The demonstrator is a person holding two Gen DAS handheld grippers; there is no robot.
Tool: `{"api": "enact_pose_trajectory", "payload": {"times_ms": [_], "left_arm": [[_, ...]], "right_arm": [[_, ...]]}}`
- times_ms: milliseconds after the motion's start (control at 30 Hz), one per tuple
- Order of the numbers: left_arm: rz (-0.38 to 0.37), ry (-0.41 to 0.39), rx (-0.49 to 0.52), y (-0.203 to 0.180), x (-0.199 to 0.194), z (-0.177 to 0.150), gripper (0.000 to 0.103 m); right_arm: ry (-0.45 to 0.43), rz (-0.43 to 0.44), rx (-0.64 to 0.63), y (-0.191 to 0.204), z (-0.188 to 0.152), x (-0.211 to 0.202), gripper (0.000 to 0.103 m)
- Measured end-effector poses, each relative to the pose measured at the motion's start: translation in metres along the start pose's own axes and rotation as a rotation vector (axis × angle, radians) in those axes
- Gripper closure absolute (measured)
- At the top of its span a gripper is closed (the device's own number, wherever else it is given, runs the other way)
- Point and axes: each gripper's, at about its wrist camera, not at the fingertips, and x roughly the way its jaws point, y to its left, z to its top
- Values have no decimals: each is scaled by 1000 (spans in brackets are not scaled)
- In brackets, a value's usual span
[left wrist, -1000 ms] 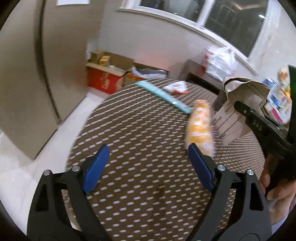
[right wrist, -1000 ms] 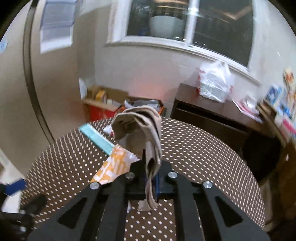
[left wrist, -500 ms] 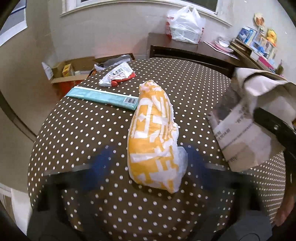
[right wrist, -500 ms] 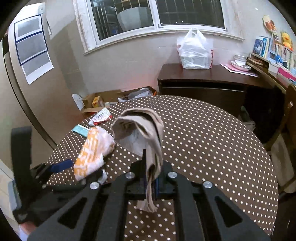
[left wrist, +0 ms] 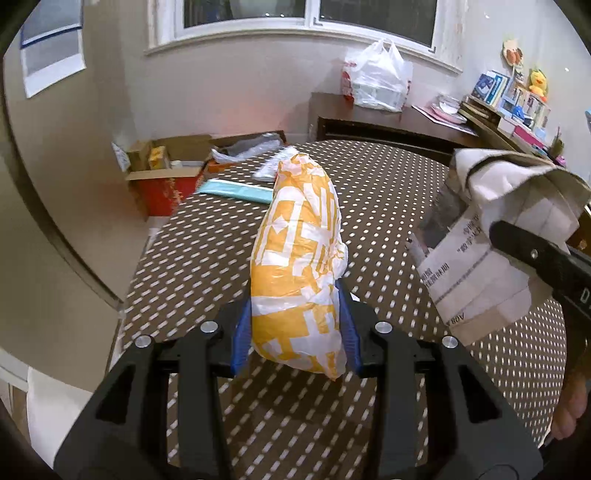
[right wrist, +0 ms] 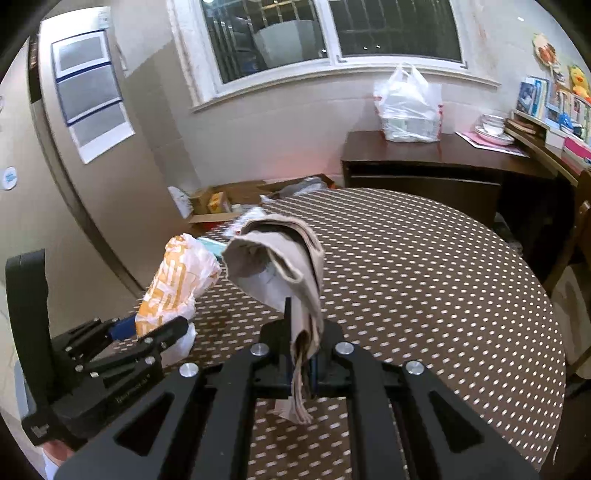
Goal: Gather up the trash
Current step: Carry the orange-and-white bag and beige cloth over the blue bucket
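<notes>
Even indoor light, sharp centre, fisheye-warped dark corners

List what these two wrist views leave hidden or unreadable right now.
- Left wrist view: the orange-and-white bag hides part of the teal packet and the silver wrapper behind it.
- Right wrist view: the brown paper bag, pinched in the right gripper, covers the table's trash.
- Both views: the paper bag's print is too small to read.

Window (right wrist: 332, 33) was dark; beige walls; dark wooden sideboard (right wrist: 436, 162) stood beyond the polka-dot round table (right wrist: 424, 266).
</notes>
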Motion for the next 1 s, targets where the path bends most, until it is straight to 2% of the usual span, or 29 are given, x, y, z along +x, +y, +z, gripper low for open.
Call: {"api": "enact_pose_trajectory", "payload": {"times_ms": [433, 600, 833, 1000], "left_arm": [[157, -82, -102, 79, -91, -67, 62], [202, -75, -155, 111, -115, -99, 62], [272, -13, -243, 150, -129, -148, 61], [294, 69, -318, 181, -128, -190, 61]], "right_arm": [[8, 182, -77, 110, -36, -37, 96], [49, 272, -132, 160, -62, -42, 96], [121, 370, -178, 220, -101, -36, 96], [177, 375, -229, 253, -127, -24, 96]]}}
